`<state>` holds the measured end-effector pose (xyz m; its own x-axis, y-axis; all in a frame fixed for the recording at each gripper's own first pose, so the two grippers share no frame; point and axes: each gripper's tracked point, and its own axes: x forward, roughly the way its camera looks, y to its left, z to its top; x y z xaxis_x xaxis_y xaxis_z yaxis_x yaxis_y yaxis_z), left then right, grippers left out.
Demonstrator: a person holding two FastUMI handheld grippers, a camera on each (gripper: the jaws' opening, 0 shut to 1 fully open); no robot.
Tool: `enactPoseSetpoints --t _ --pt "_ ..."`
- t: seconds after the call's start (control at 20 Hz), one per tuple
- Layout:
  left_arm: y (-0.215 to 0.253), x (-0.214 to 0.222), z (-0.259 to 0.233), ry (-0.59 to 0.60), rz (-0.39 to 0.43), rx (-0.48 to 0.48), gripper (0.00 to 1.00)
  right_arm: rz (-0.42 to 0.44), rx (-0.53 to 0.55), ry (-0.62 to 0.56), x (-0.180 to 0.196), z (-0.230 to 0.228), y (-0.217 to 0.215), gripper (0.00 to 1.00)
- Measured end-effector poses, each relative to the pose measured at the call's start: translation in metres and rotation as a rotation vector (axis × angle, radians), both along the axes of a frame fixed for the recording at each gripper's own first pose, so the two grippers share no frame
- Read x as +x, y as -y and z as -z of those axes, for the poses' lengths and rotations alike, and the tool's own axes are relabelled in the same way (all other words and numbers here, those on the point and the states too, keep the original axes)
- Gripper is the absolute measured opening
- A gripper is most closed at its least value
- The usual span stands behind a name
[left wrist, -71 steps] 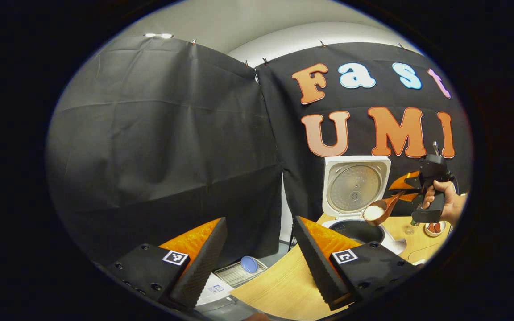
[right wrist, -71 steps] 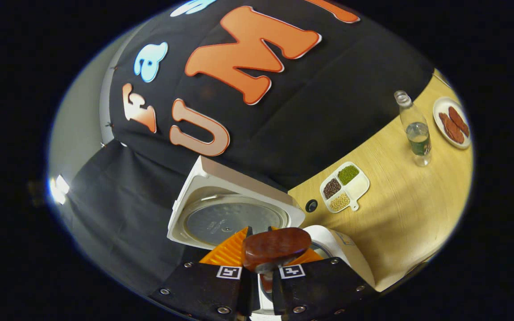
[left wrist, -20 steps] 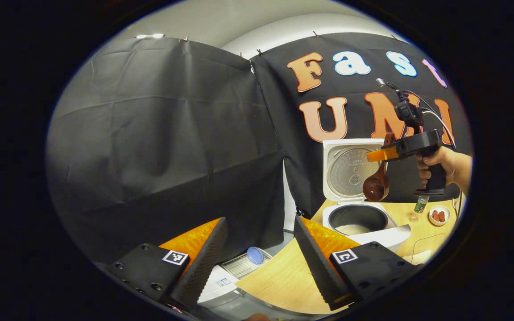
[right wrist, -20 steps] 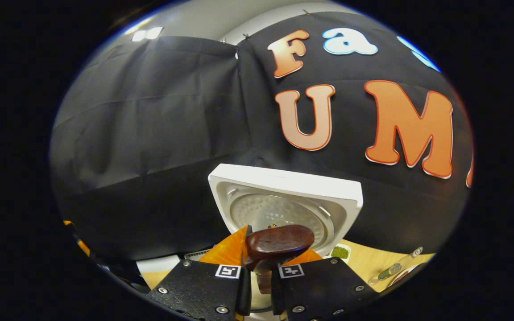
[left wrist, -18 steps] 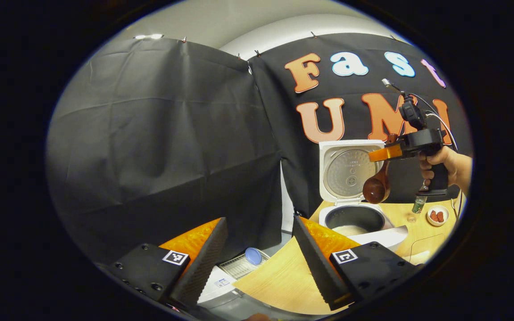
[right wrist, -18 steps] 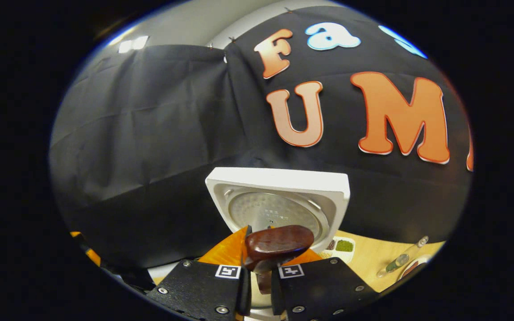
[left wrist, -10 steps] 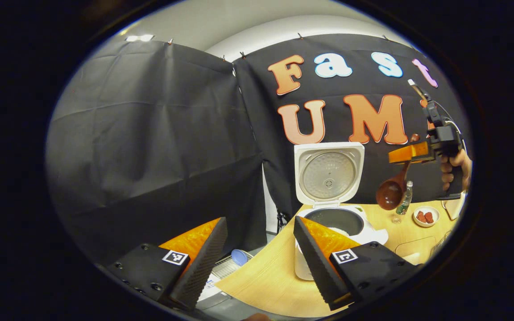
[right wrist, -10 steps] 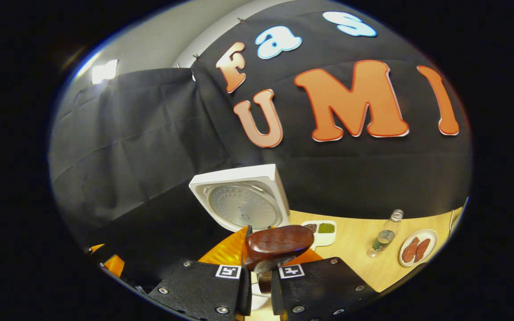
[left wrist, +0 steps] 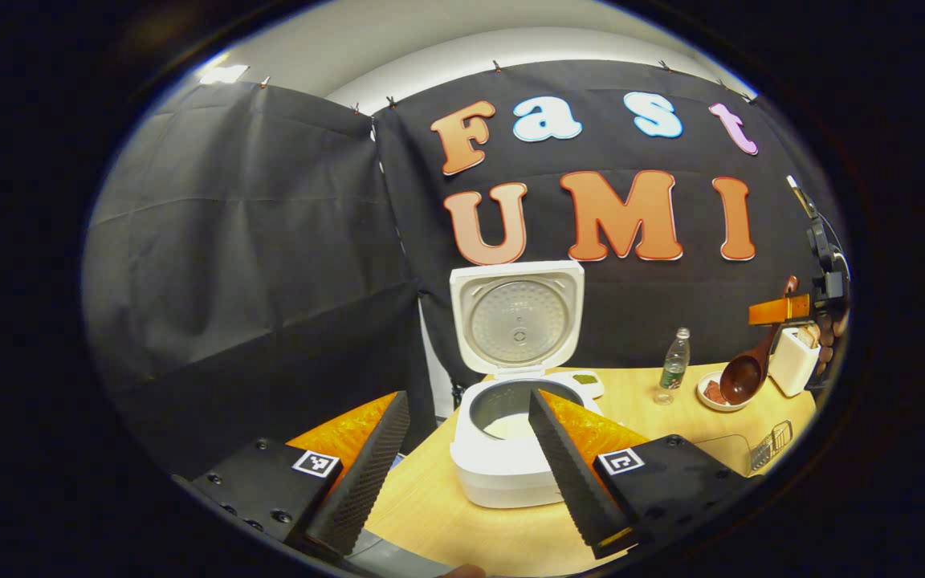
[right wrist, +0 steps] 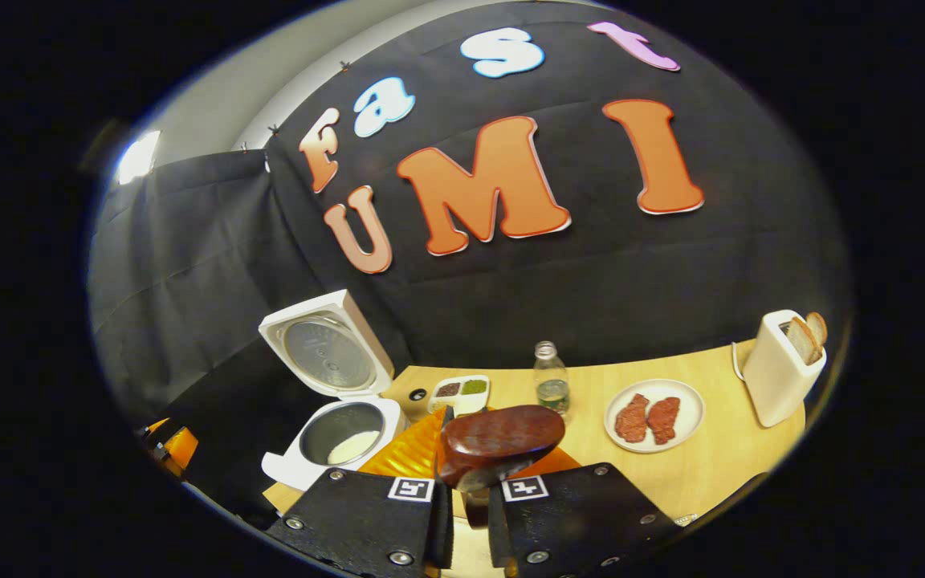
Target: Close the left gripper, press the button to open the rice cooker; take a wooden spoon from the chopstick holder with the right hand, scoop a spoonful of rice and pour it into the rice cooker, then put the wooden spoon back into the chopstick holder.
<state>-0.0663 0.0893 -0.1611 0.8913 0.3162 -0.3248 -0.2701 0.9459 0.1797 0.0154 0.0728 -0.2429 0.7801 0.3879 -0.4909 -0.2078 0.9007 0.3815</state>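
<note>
We hold the wooden spoon (left wrist: 743, 376) in the right gripper (right wrist: 462, 482), fingers clamped on its handle, long axis near vertical, bowl hanging empty above the plate (left wrist: 707, 399). The left gripper (left wrist: 462, 470) idles with jaws wide apart, empty, facing the open rice cooker (left wrist: 511, 437). The chopstick holder's whereabouts we cannot tell.

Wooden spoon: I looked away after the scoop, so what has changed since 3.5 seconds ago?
The wooden spoon has tipped its rice into the rice cooker and, now empty, swung away right toward the plate. Unchanged: right gripper clamps the spoon, left gripper open, lid up.
</note>
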Motion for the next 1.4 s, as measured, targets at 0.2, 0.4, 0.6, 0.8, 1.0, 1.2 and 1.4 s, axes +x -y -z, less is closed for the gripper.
enactPoseSetpoints --t 0.2,0.4,0.6,0.8,1.0,1.2,1.4 --pt "0.037 0.018 0.010 0.002 0.055 -0.024 1.00 0.105 -0.005 -0.034 -0.025 0.013 0.071 0.18" --pt "0.076 0.031 0.016 -0.011 0.110 -0.054 1.00 0.220 -0.038 -0.071 -0.048 0.038 0.139 0.18" --pt "0.102 0.035 0.014 -0.017 0.143 -0.051 1.00 0.303 -0.025 -0.143 -0.078 0.078 0.174 0.18" --pt "0.115 0.033 0.005 -0.024 0.156 -0.032 0.96 0.388 0.014 -0.143 -0.094 0.115 0.199 0.18" --pt "0.120 0.031 0.006 -0.033 0.178 -0.017 1.00 0.428 0.033 -0.184 -0.116 0.135 0.202 0.18" --pt "0.114 0.036 0.009 -0.039 0.180 -0.029 0.96 0.485 0.038 -0.204 -0.122 0.156 0.198 0.19" --pt "0.100 0.044 0.008 -0.032 0.172 -0.048 1.00 0.510 0.068 -0.227 -0.126 0.159 0.196 0.24"
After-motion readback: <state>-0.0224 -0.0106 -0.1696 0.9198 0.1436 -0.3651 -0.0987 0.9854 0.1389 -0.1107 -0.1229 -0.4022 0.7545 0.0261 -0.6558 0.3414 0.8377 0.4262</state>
